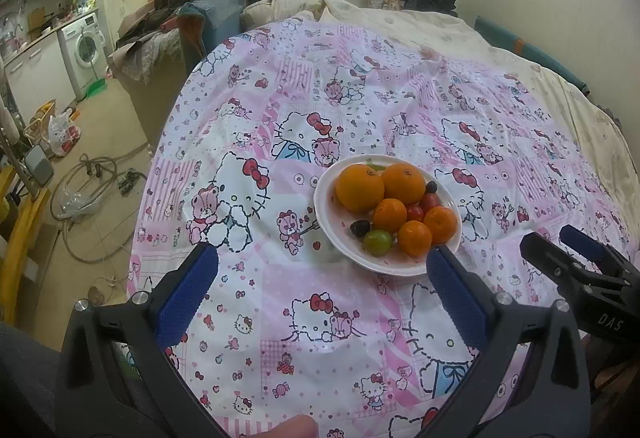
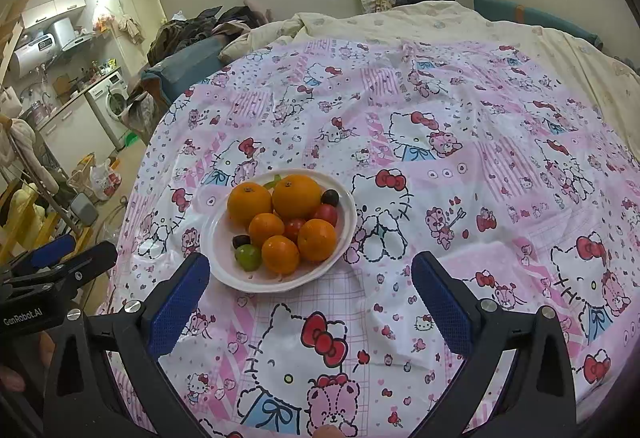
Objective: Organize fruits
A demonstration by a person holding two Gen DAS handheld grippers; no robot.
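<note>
My left gripper (image 1: 322,270) and right gripper (image 2: 310,276) both hang spread wide, grasping nothing, just near of the white plate (image 2: 344,238) on the cartoon-print cloth (image 2: 440,198). The fruit sits heaped there: 2 big oranges (image 2: 297,197), 3 small ones, tomatoes, what may be a green plum (image 2: 248,257). Nudging the pile could roll round fruit off the shallow rim.

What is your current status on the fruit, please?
Left claw open, empty. Right claw open, empty. Fruits all piled on white plate, untouched. Cloth around the plate bare, nothing blocking.
</note>
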